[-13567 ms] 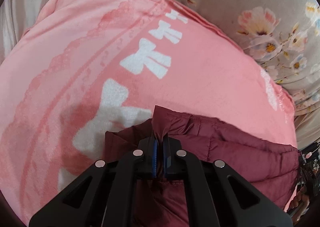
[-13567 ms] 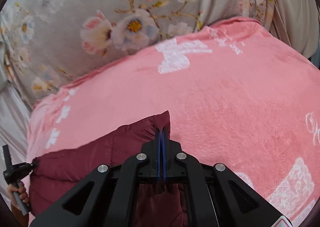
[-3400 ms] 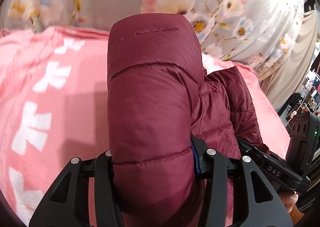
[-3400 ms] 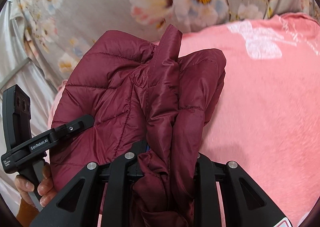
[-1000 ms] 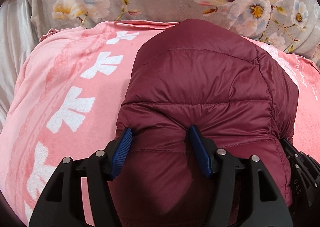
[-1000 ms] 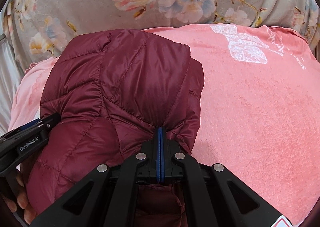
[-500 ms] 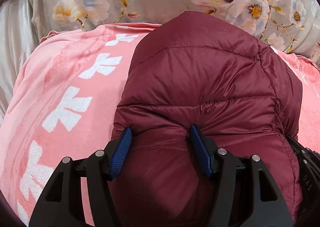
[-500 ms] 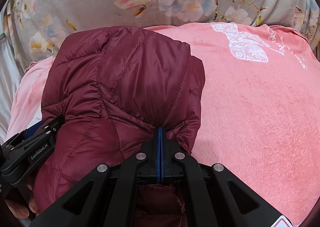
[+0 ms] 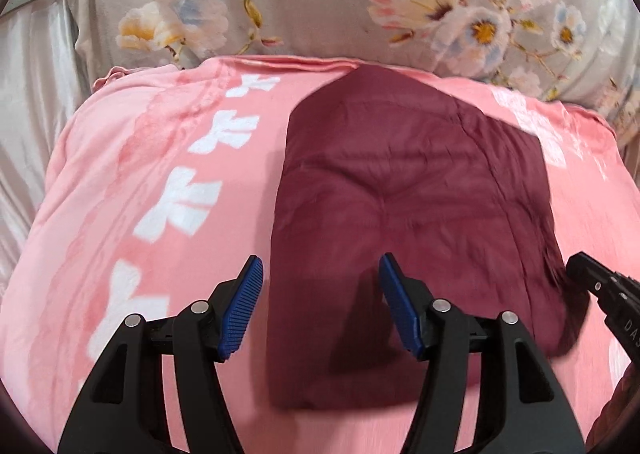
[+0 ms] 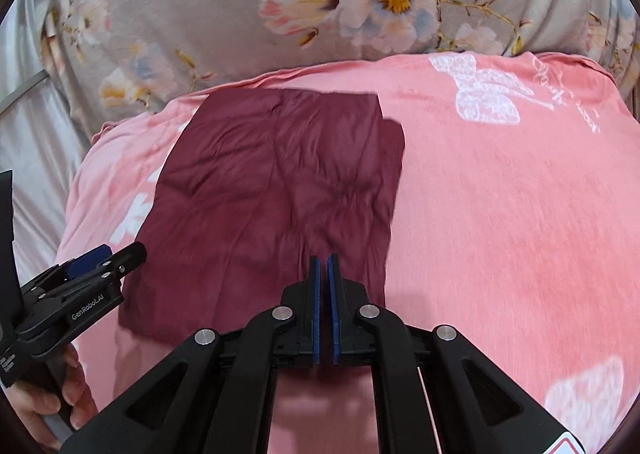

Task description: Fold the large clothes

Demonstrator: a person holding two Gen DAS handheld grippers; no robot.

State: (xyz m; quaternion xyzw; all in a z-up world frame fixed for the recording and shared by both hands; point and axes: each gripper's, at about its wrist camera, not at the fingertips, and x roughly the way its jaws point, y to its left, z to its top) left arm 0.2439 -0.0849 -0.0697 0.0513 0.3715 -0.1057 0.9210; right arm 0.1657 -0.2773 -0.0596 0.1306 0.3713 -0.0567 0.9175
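Observation:
A dark red puffer jacket (image 9: pixel 408 221) lies folded into a compact rectangle on the pink blanket (image 9: pixel 132 189); it also shows in the right wrist view (image 10: pixel 276 189). My left gripper (image 9: pixel 320 306) is open and empty, raised over the jacket's near left edge. My right gripper (image 10: pixel 324 294) has its jaws almost together with a thin gap and nothing between them, above the jacket's near right edge. Each gripper shows in the other's view: the left gripper (image 10: pixel 92 274) at the jacket's left, the right gripper (image 9: pixel 604 294) at its right.
A grey floral sheet (image 10: pixel 320 5) rises behind the blanket. Pale satin fabric (image 9: pixel 32 65) lies at the far left. The pink blanket (image 10: pixel 500 213) has white bow prints and spreads wide to the right of the jacket.
Both grippers have let go of the jacket and pulled back and up. The jacket now lies flat on the blanket. The left jaws stay wide; the right jaws have parted slightly.

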